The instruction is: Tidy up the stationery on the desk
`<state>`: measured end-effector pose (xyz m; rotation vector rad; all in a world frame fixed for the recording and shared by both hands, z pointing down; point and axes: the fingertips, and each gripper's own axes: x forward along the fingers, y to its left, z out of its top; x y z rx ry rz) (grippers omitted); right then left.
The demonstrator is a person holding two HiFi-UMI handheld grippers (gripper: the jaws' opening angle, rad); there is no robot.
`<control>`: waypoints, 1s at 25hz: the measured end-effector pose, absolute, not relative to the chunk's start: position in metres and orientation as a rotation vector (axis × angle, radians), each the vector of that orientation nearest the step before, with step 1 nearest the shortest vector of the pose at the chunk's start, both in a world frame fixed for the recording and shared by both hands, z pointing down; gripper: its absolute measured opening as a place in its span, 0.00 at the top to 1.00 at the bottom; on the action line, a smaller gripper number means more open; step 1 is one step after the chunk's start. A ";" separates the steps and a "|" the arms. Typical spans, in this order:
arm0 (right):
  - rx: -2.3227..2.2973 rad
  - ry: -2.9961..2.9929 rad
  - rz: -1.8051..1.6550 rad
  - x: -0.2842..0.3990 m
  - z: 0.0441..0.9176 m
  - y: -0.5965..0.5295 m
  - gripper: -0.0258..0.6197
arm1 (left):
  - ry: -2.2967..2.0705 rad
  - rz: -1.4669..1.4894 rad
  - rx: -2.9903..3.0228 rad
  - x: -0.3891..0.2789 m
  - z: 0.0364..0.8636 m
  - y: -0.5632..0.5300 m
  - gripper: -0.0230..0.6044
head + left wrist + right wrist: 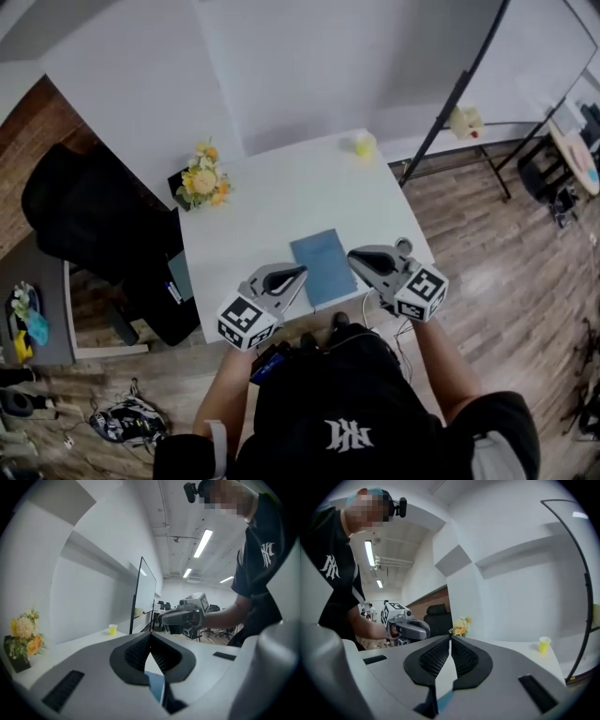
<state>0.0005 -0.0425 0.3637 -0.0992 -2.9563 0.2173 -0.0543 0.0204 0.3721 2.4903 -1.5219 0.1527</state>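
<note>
Left tool, right tool closed; one notebook, one cup, one bouquet.

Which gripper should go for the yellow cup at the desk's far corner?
Right, probably: the yellow cup stands toward the far right corner of the desk, on the side of the right gripper; the left gripper would cross the blue notebook. Both are shut.

Yellow flowers in dark pot, small yellow cup, black office chair, wood-plank floor, slanted black pole
</note>
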 end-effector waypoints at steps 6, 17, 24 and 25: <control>-0.195 -3.056 0.282 0.014 0.336 -0.011 0.89 | -1.496 0.069 2.512 -0.029 0.351 0.053 0.96; -0.498 -3.031 0.280 0.043 0.322 0.023 0.89 | -1.558 -0.027 2.487 -0.002 0.333 0.069 0.96; -0.609 -2.985 0.323 0.086 0.339 0.018 0.90 | -1.606 -0.064 2.409 0.029 0.335 0.056 0.96; -0.629 -2.975 0.319 0.090 0.341 0.018 0.90 | -1.622 -0.067 2.397 0.031 0.336 0.056 0.96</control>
